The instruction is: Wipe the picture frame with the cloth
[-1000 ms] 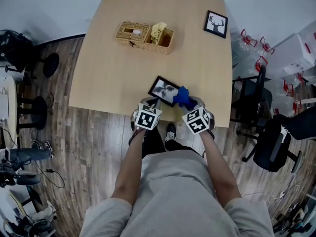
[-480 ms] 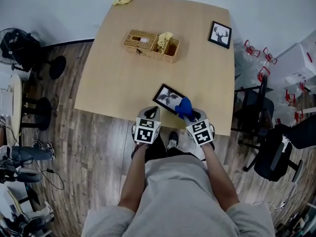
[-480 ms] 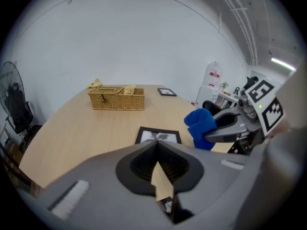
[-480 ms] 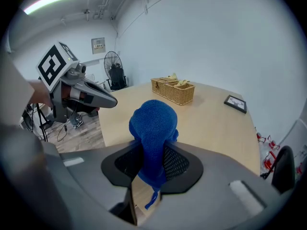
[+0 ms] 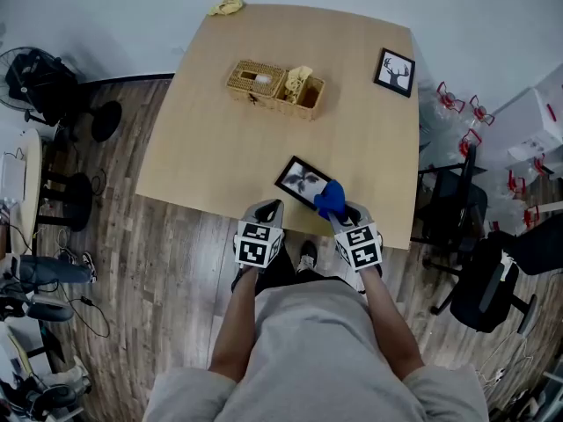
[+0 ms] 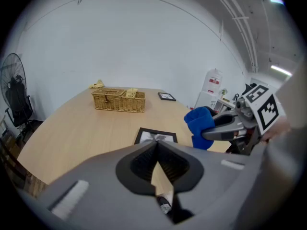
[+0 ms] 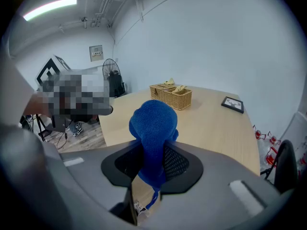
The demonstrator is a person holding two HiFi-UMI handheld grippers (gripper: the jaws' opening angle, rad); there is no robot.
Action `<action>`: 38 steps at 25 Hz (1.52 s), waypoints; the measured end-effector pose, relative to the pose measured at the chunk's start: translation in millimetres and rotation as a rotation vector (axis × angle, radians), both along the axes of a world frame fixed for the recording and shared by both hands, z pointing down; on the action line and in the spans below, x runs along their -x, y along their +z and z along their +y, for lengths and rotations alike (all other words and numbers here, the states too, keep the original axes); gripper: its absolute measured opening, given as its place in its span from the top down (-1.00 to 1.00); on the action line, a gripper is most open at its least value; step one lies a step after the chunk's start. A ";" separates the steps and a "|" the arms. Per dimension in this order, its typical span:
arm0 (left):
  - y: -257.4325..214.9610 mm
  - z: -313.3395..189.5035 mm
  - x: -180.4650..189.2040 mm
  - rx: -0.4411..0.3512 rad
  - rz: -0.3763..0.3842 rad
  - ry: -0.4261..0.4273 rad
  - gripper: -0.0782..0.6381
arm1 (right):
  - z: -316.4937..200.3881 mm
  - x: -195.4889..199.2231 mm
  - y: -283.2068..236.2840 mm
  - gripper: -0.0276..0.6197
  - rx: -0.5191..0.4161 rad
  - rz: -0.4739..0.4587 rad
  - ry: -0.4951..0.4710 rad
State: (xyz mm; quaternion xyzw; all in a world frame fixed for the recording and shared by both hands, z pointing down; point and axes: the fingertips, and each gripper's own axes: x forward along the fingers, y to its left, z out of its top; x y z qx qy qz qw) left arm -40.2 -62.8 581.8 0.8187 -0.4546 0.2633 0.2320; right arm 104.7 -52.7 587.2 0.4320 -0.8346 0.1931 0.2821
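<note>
Right gripper (image 7: 153, 164): fingers (image 7: 181, 163) pinch the blue cloth (image 7: 153, 123). The cloth bunches into a ball past the fingertips, and a loose thread hangs below them.

Left gripper (image 6: 157, 152): fingers (image 6: 139, 163) pressed together at the tips, nothing between them.

Picture frame (image 5: 302, 181): lies flat on the tabletop (image 5: 220, 148), just ahead of the left fingers and close to the tabletop's near edge. It has a black border and a grey-white print. The cloth ball sits at the frame corner nearest the right fingers. Whether cloth and frame touch cannot be told.

Well ahead of both pairs of fingers stands a wicker basket (image 5: 275, 86). Farther ahead, off to the right of the right fingers, lies a small deer picture (image 5: 395, 72). A yellow rag (image 5: 227, 5) lies at the far edge.
</note>
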 end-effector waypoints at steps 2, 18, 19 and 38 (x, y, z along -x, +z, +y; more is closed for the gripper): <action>1.2 3.6 -0.1 0.009 -0.001 0.010 0.64 | 2.4 -1.1 -1.7 0.63 -0.005 -0.001 0.019; 5.4 16.4 -5.0 0.026 0.034 0.015 0.64 | 16.2 -5.6 -1.8 0.64 -0.014 -0.019 0.055; 5.2 16.5 -5.6 0.025 0.034 0.017 0.64 | 16.2 -5.6 -2.3 0.64 -0.016 -0.020 0.055; 10.7 20.0 -9.1 0.046 0.037 0.028 0.64 | 19.0 -2.9 -1.8 0.64 -0.008 -0.042 0.047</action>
